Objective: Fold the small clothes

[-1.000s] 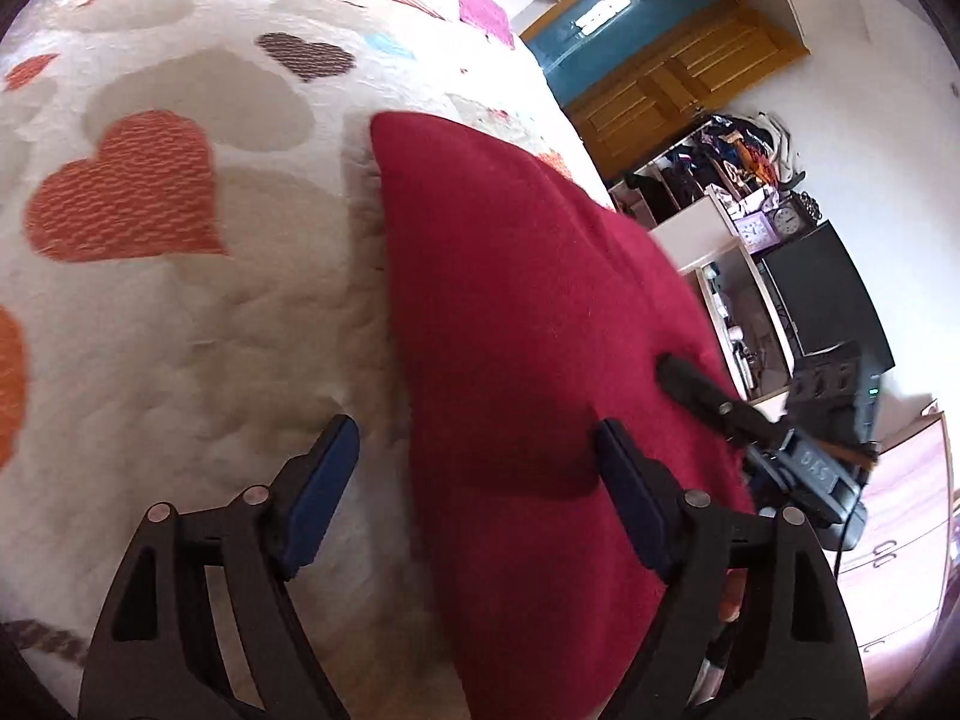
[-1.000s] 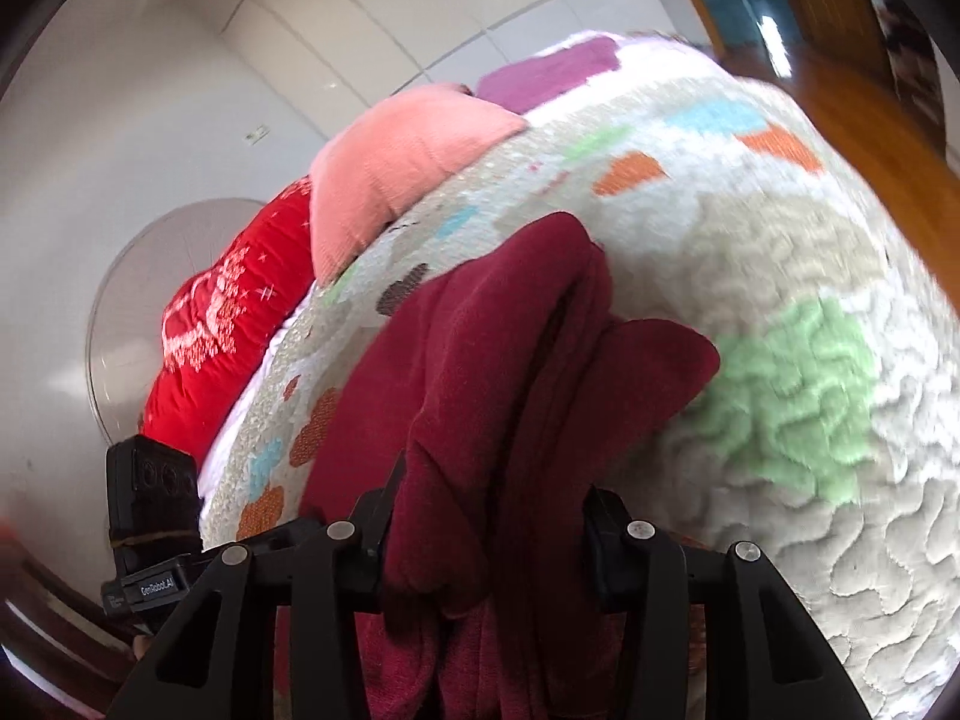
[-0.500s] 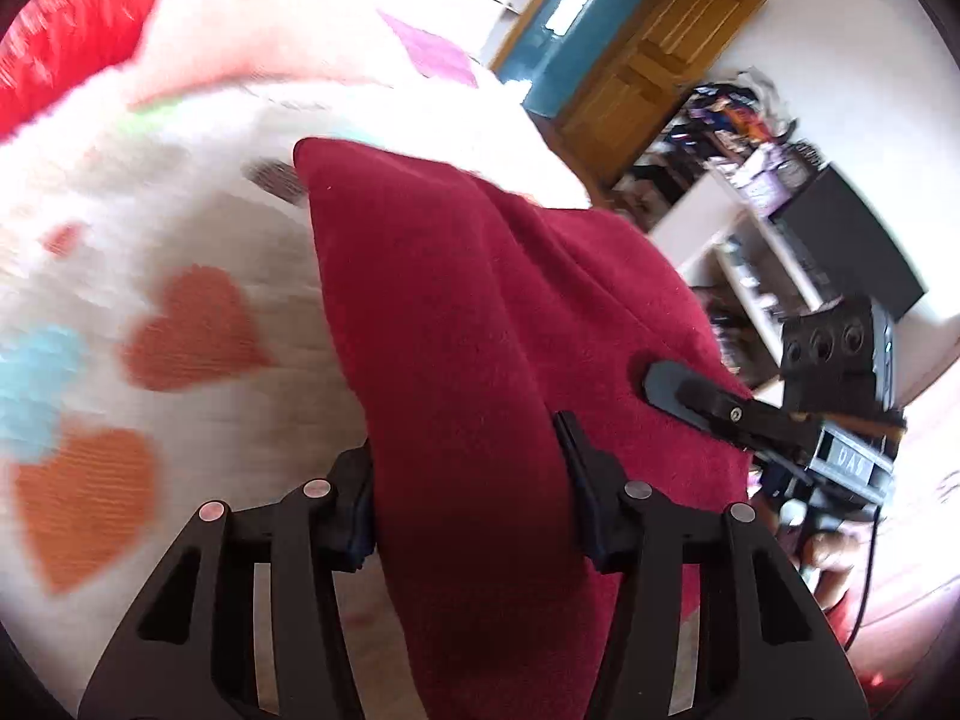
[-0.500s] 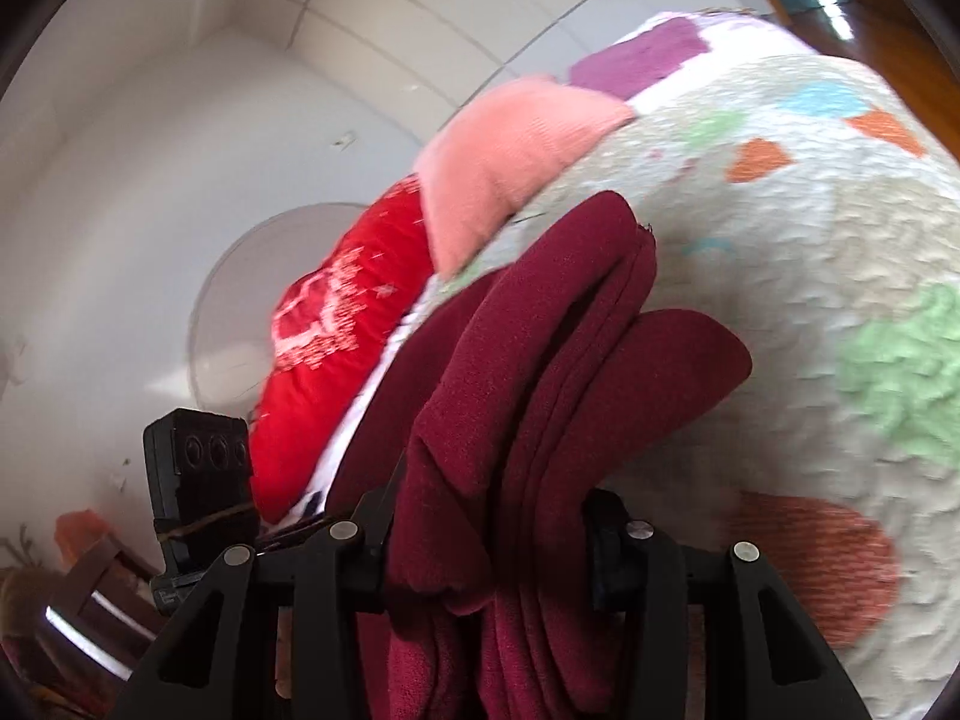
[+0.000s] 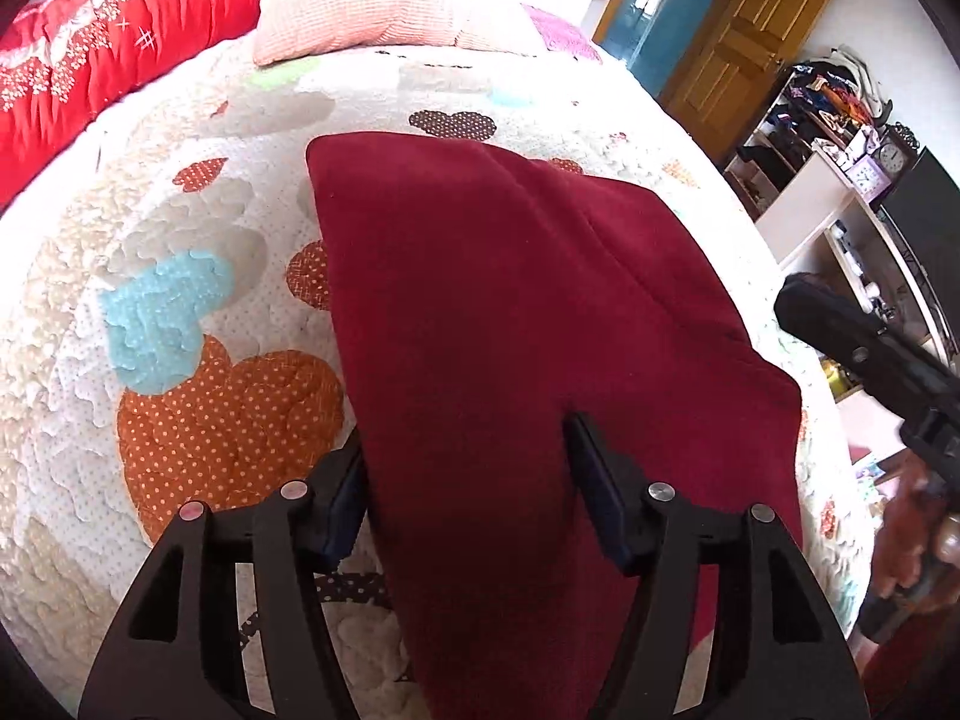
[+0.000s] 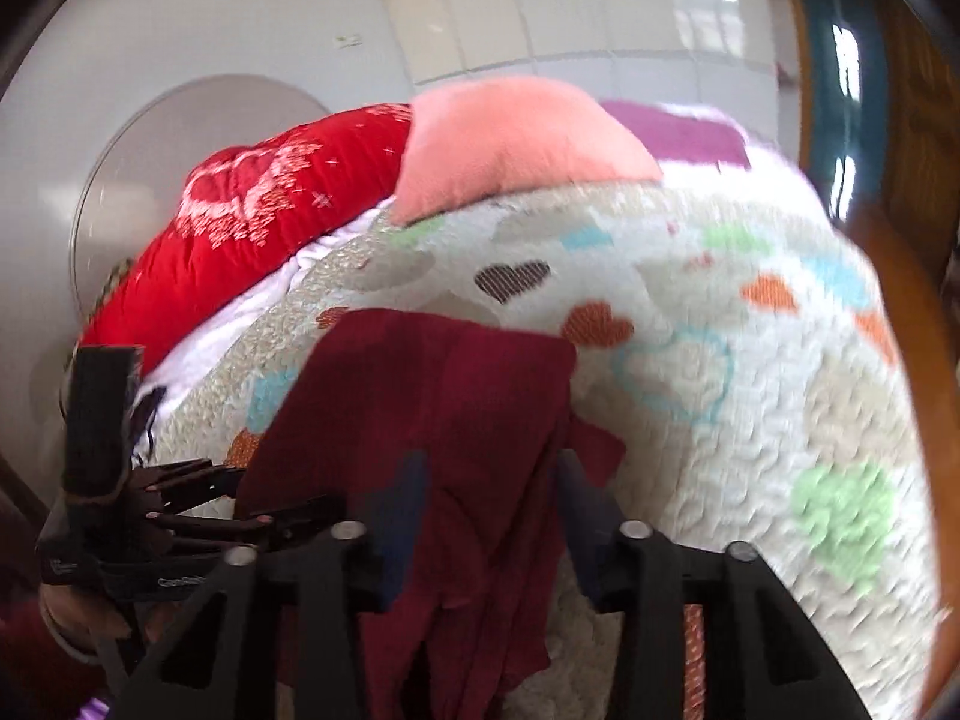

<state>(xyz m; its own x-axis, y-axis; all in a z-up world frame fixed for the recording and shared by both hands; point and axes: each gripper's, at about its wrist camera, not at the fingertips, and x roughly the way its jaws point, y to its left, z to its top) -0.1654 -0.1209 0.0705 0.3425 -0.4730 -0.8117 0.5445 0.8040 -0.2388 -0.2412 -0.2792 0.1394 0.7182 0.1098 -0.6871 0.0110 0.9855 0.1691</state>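
On the heart-patterned quilt point(image 5: 180, 276), your left gripper point(image 5: 468, 480) and right gripper point(image 6: 489, 498) each pinch the dark red garment point(image 5: 510, 300), left jaws just widening, right tightening

Both grippers are black plastic w/ triangular cut-outs in the finger arms and round silver screws at the pivots. Left gripper point(image 5: 465, 468) has dark blue pads point(image 5: 600, 492); right gripper point(image 6: 489, 498) has the same, blurred. Left unit, seen from right cam, carries a black camera block and small white lettering, unreadable.
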